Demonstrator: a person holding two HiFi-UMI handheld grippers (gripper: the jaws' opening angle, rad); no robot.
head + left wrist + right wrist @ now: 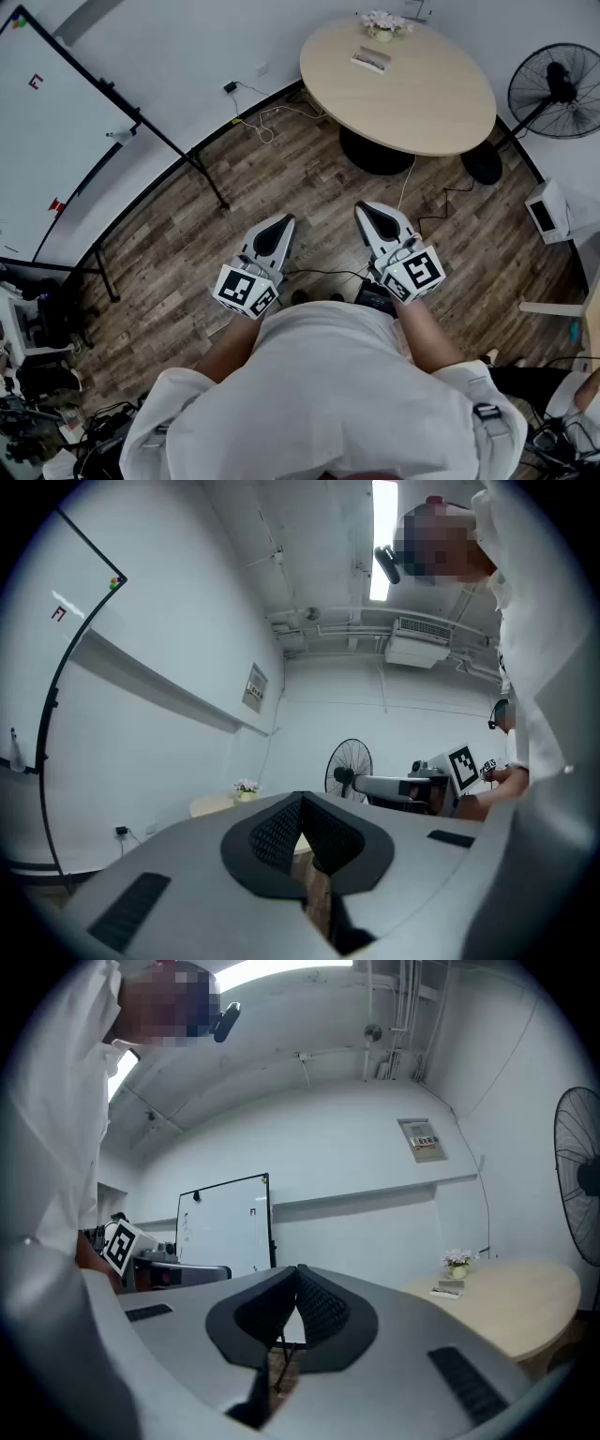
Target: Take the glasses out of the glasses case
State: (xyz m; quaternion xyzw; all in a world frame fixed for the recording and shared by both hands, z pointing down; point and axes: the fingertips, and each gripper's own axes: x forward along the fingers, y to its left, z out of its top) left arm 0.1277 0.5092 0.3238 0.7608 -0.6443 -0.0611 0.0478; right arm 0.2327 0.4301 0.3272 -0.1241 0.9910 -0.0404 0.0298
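Note:
A small flat glasses case (370,59) lies near the far edge of a round beige table (422,103), beside a little pot of flowers (384,25). The right gripper view shows the case (447,1290) far off on the table (511,1312). I cannot see any glasses. Both grippers are held close to the person's body, well short of the table, above the wooden floor. My left gripper (281,221) (302,801) is shut with nothing in it. My right gripper (367,208) (297,1270) is also shut and empty.
A whiteboard on a black stand (56,122) fills the left. A standing fan (553,89) and a small white box (547,211) are at the right. Cables (267,117) run over the floor by the wall. Cluttered gear (37,375) sits at the lower left.

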